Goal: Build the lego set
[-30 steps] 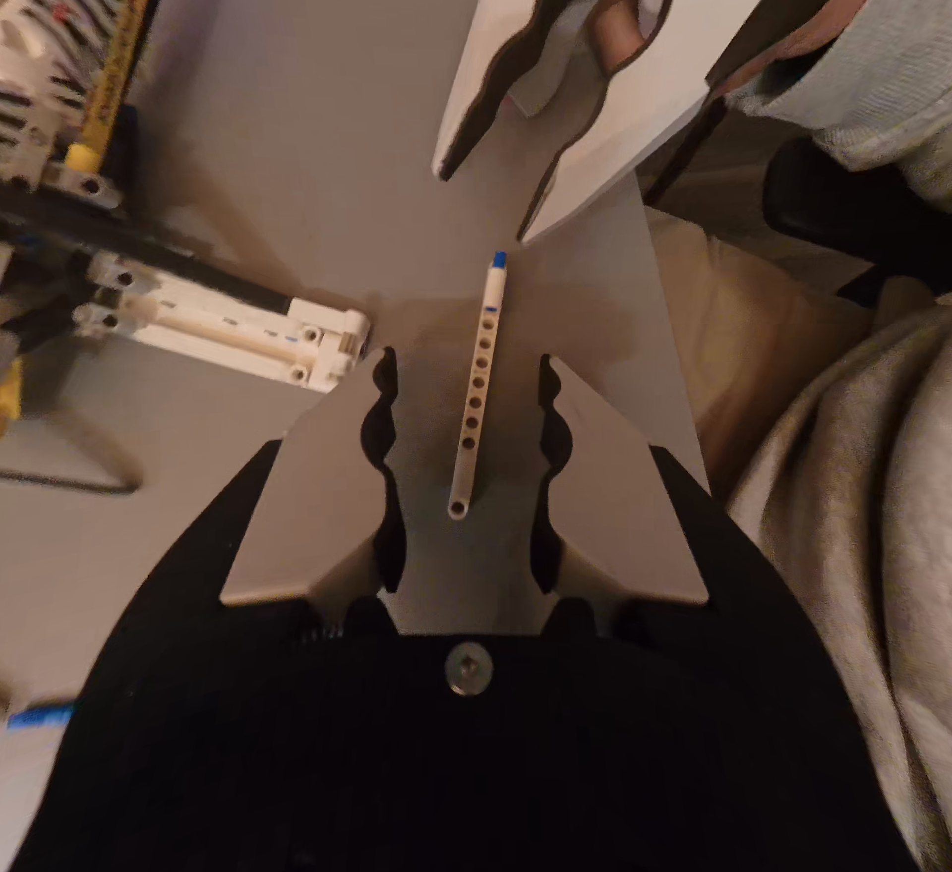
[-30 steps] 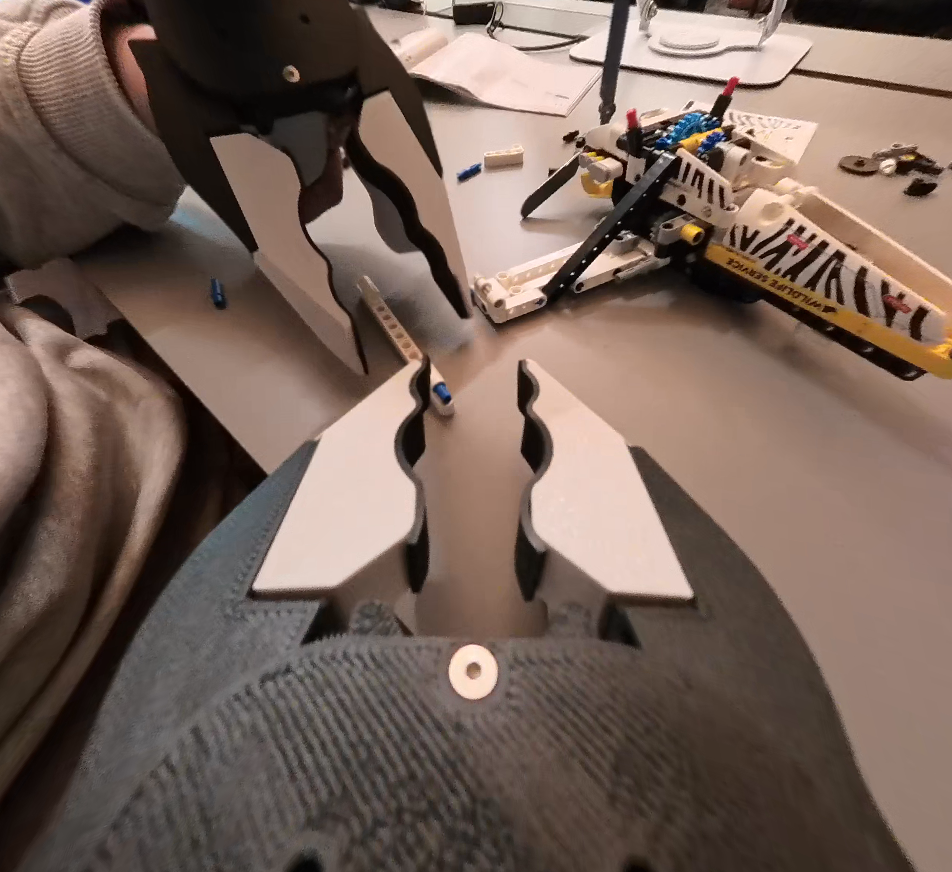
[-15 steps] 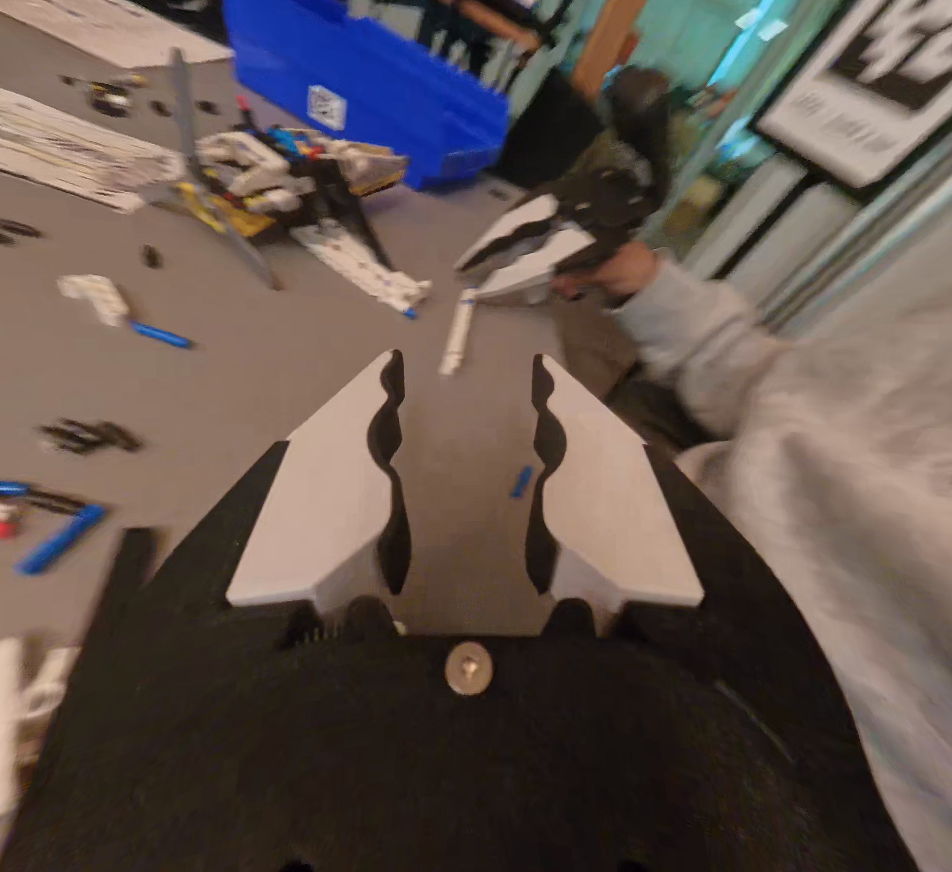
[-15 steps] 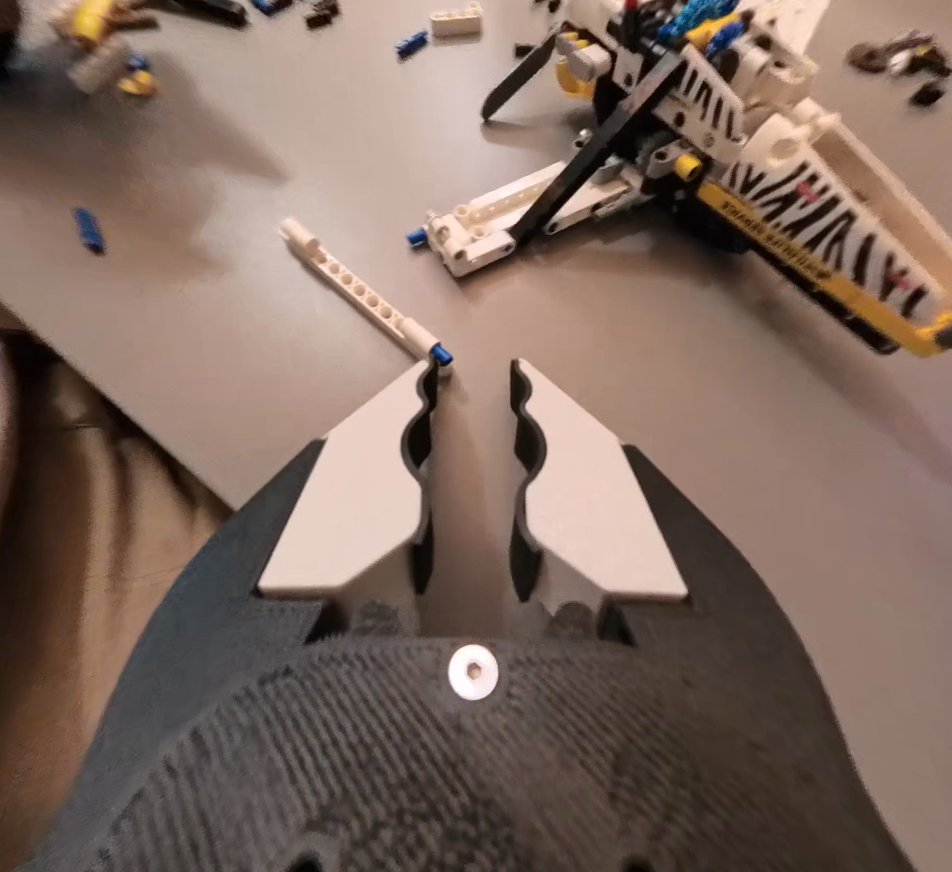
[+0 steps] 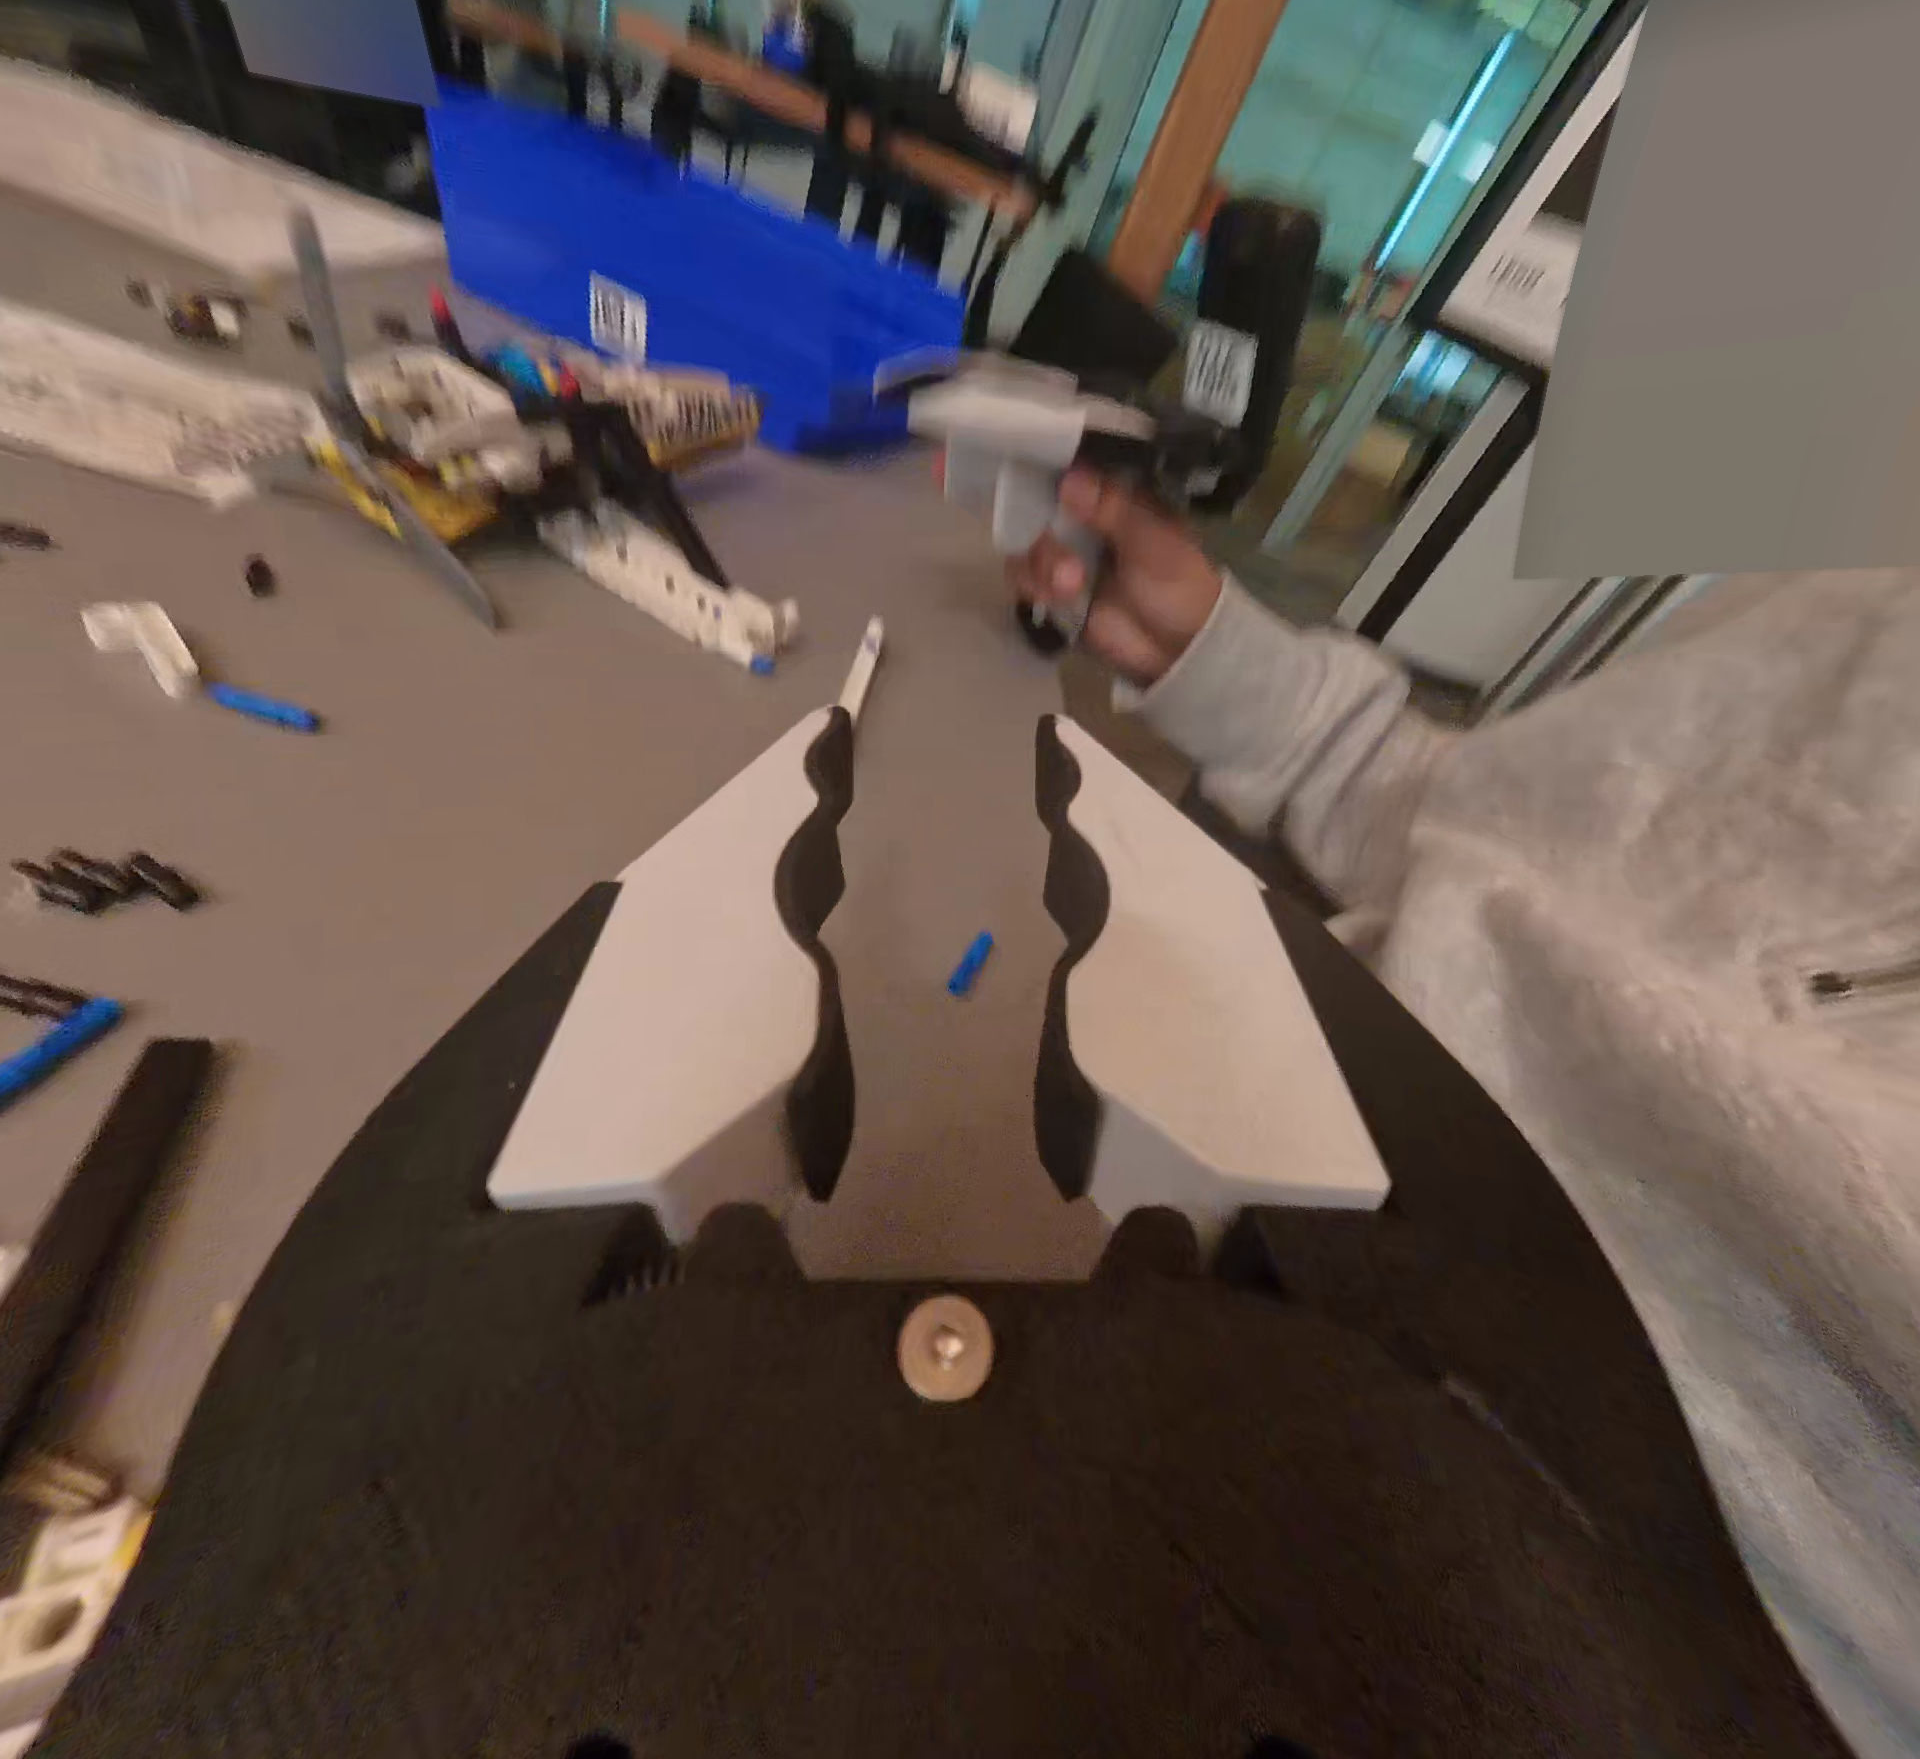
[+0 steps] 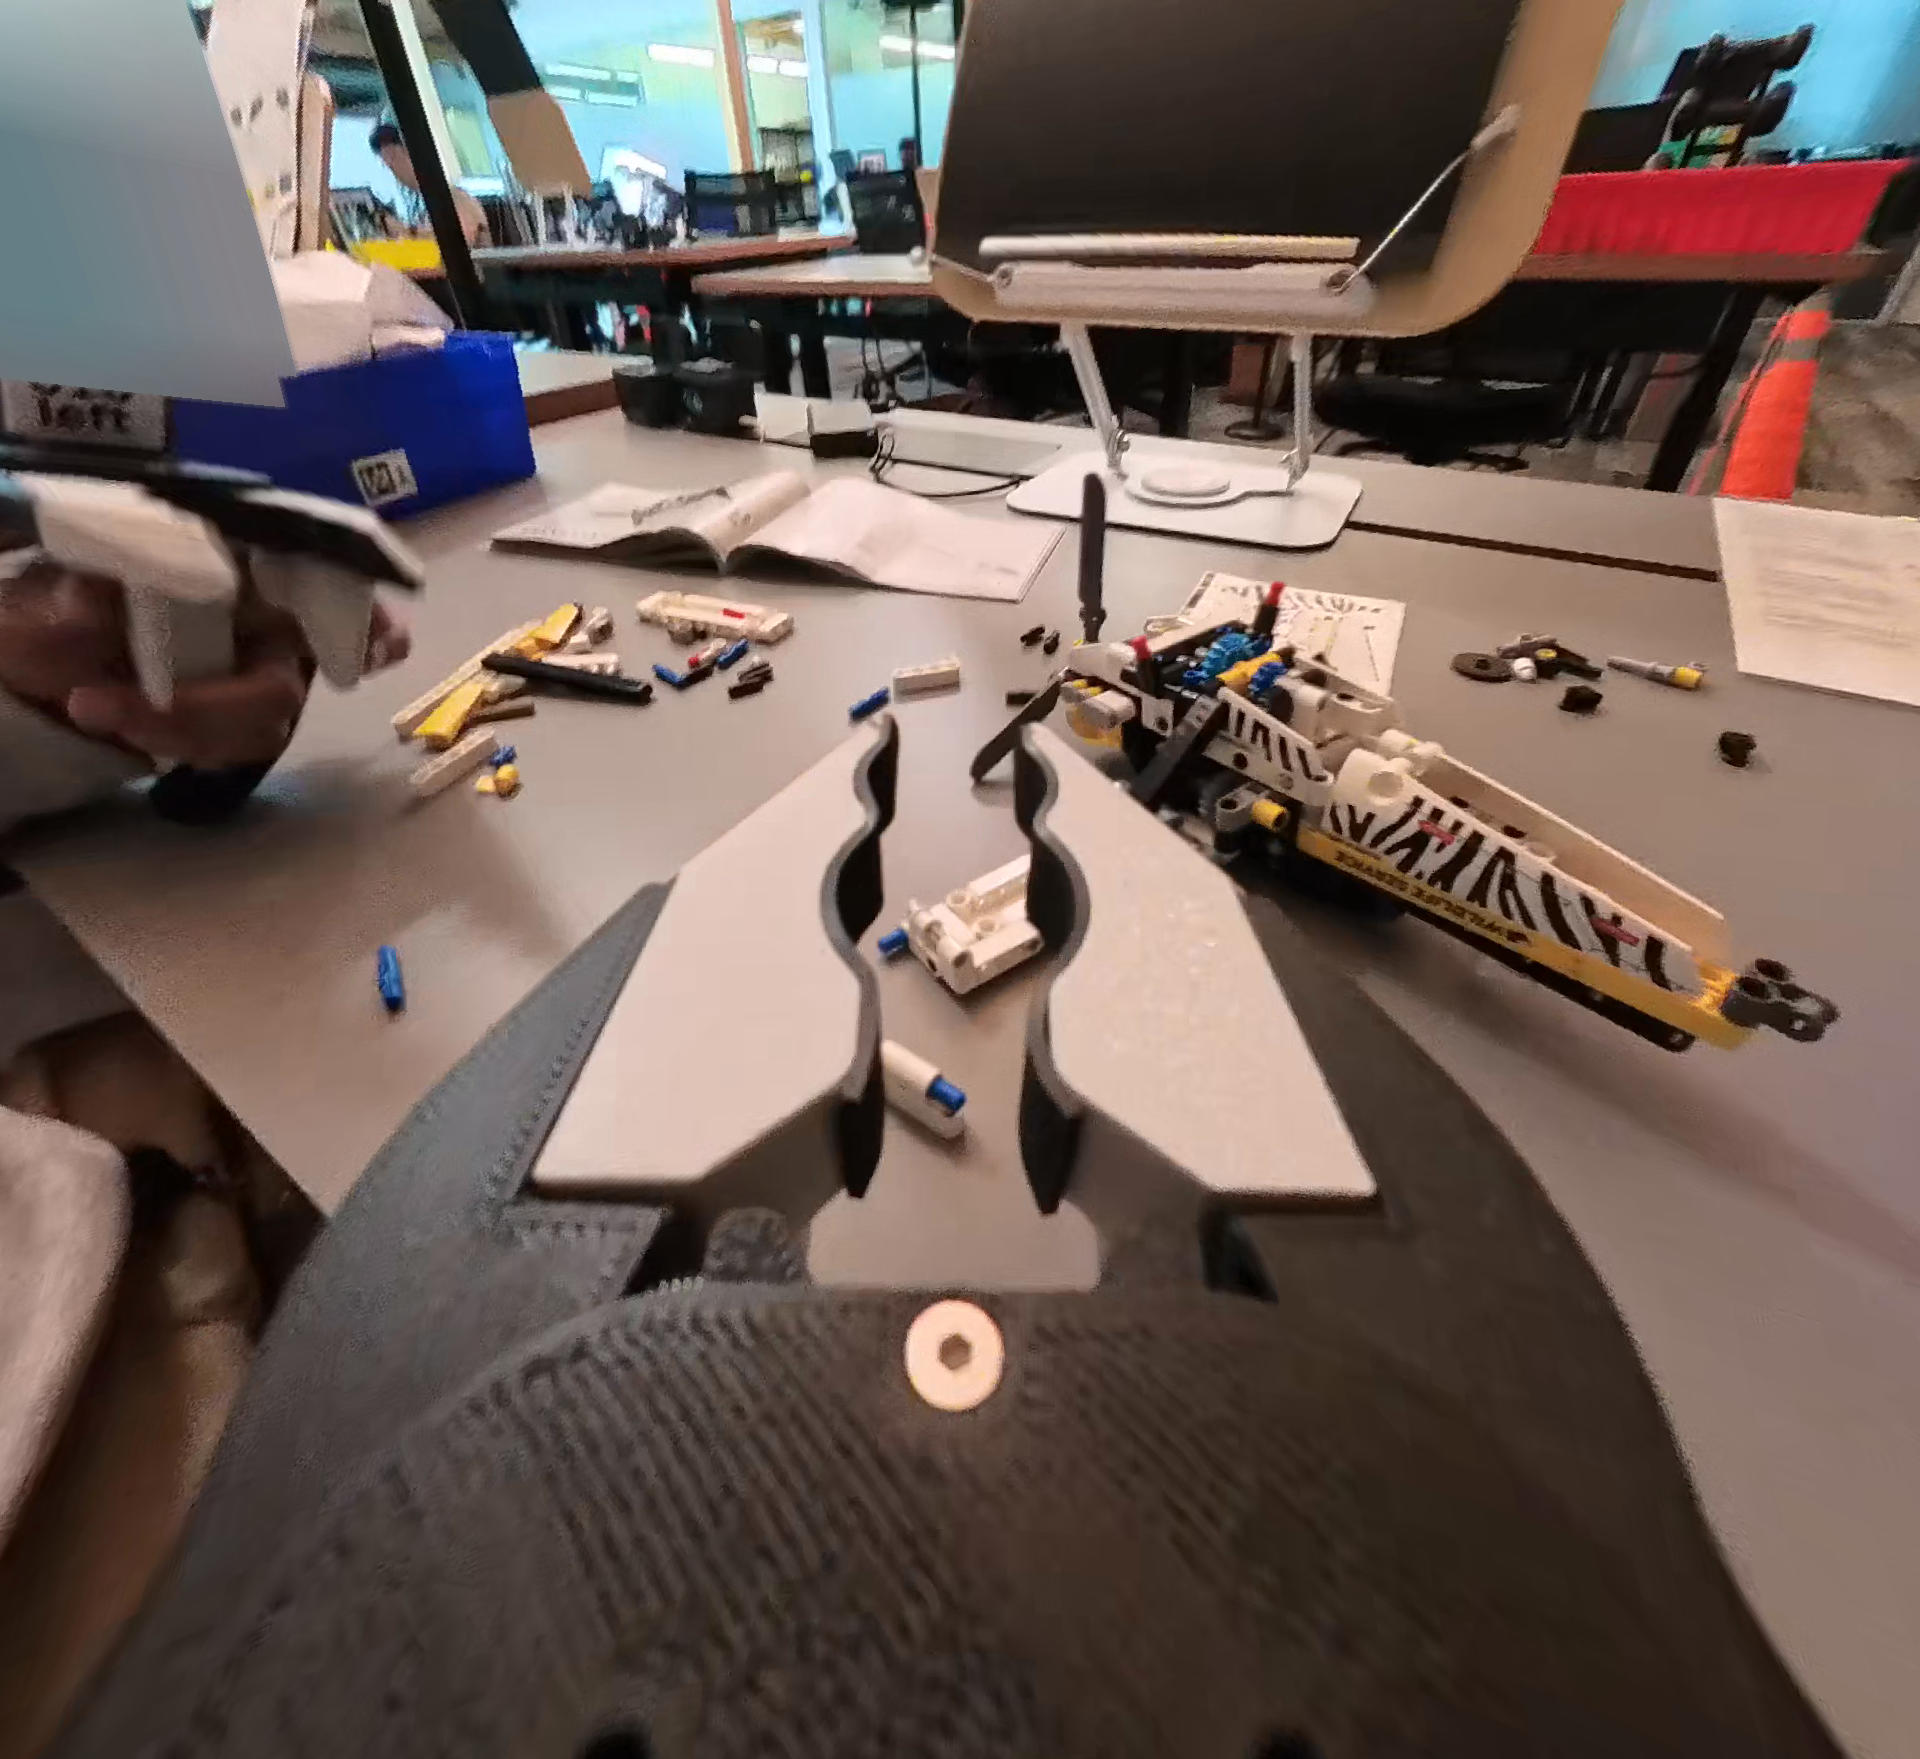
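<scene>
My left gripper [image 5: 940,733] is open and holds nothing. Below its fingers a small blue pin [image 5: 968,963] lies on the grey table [image 5: 468,826], close to the edge. If I bump it, it could roll off and get lost.

The long white beam [image 5: 862,665] lies just past my left finger. Its blue end [image 6: 943,1096] shows between the fingers of my right gripper [image 6: 961,738], which is open and empty too. The beam is thin, so it could slip or spin if I pinch it badly.

The striped plane model [image 6: 1351,816] sits to the right on the table, and a hard push could pop pieces off.

The plane's yellow side and the blue bin [image 6: 416,421] have writing, which I won't read out.
</scene>
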A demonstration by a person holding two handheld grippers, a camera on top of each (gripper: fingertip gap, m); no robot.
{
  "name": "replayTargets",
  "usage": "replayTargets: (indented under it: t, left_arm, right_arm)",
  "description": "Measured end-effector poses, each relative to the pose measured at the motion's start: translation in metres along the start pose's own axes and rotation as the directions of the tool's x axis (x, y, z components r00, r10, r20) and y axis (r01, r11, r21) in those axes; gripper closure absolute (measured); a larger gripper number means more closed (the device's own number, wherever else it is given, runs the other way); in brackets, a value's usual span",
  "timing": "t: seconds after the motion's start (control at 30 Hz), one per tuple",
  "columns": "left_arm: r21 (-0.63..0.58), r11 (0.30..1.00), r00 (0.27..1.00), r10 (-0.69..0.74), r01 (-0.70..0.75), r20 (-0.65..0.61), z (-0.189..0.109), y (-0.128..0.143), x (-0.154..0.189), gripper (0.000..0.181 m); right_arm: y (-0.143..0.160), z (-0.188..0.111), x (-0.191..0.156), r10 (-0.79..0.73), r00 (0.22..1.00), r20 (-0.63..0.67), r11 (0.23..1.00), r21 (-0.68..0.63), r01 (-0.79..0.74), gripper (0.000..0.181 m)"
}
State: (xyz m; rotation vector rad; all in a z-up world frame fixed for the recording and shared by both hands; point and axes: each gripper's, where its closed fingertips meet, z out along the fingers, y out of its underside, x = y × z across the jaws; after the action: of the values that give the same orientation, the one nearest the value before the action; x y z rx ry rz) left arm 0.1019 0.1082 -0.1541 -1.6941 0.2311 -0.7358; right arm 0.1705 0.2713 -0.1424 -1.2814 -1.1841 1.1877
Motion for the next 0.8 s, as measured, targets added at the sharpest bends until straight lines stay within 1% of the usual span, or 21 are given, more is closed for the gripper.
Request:
replayTargets:
  t: [0.07,0.1,0.13,0.17,0.23,0.3,0.33,0.4,0.47,0.5,0.57,0.67,0.73,0.8]
  left_arm:
    - [-0.2,0.98,0.997,0.028,-0.012,0.074,0.011,0.03,0.002,0.154]
    - [-0.304,0.953,0.99,0.049,-0.006,0.134,0.014,0.046,-0.001,0.156]
    - [-0.374,0.927,0.977,0.074,0.007,0.201,0.015,0.059,-0.005,0.154]
    - [-0.408,0.913,0.965,0.094,0.014,0.243,0.017,0.066,-0.005,0.154]
    - [-0.419,0.908,0.962,0.107,0.009,0.253,0.024,0.071,0.004,0.152]
    - [-0.446,0.895,0.958,0.122,0.007,0.26,0.029,0.076,0.008,0.15]
    - [-0.485,0.874,0.953,0.141,0.009,0.27,0.03,0.083,0.006,0.15]
    - [-0.555,0.831,0.947,0.158,0.025,0.279,0.031,0.095,0.003,0.149]
    - [-0.567,0.823,0.941,0.18,0.016,0.287,0.034,0.096,0.001,0.151]
    - [-0.571,0.821,0.938,0.185,0.017,0.293,0.035,0.096,0.0,0.155]
    - [-0.578,0.816,0.948,0.169,0.018,0.269,0.037,0.098,0.003,0.176]
    - [-0.562,0.826,0.955,0.124,0.051,0.269,0.038,0.096,0.0,0.177]
    - [-0.507,0.859,0.956,0.089,0.069,0.28,0.039,0.085,-0.006,0.177]
    - [-0.387,0.92,0.959,0.048,0.067,0.28,0.039,0.062,-0.014,0.177]
  right_arm:
    - [-0.013,-0.004,0.003,0.009,1.0,0.004,0.994,0.105,-0.01,0.162]
    - [-0.02,-0.007,0.005,0.026,1.0,0.01,0.987,0.16,-0.027,0.164]
    - [-0.025,-0.011,0.007,0.051,0.998,0.023,0.976,0.21,-0.055,0.164]
    - [-0.03,-0.015,0.009,0.086,0.995,0.044,0.962,0.257,-0.094,0.163]
    - [-0.041,-0.025,0.013,0.168,0.979,0.117,0.911,0.362,-0.199,0.16]
    - [-0.05,-0.039,0.018,0.241,0.945,0.221,0.822,0.471,-0.319,0.152]
    - [-0.053,-0.046,0.023,0.267,0.928,0.261,0.786,0.498,-0.366,0.152]
    - [-0.052,-0.052,0.033,0.321,0.898,0.3,0.75,0.499,-0.435,0.151]
    - [-0.053,-0.054,0.036,0.341,0.881,0.329,0.734,0.493,-0.468,0.147]
    - [-0.052,-0.053,0.035,0.337,0.88,0.334,0.739,0.485,-0.468,0.145]
    - [-0.051,-0.049,0.03,0.314,0.894,0.32,0.765,0.472,-0.438,0.144]
    - [-0.05,-0.044,0.024,0.284,0.912,0.297,0.793,0.462,-0.397,0.144]
    - [-0.051,-0.044,0.024,0.283,0.911,0.3,0.791,0.465,-0.399,0.144]
    - [-0.052,-0.046,0.023,0.282,0.905,0.317,0.783,0.469,-0.408,0.145]
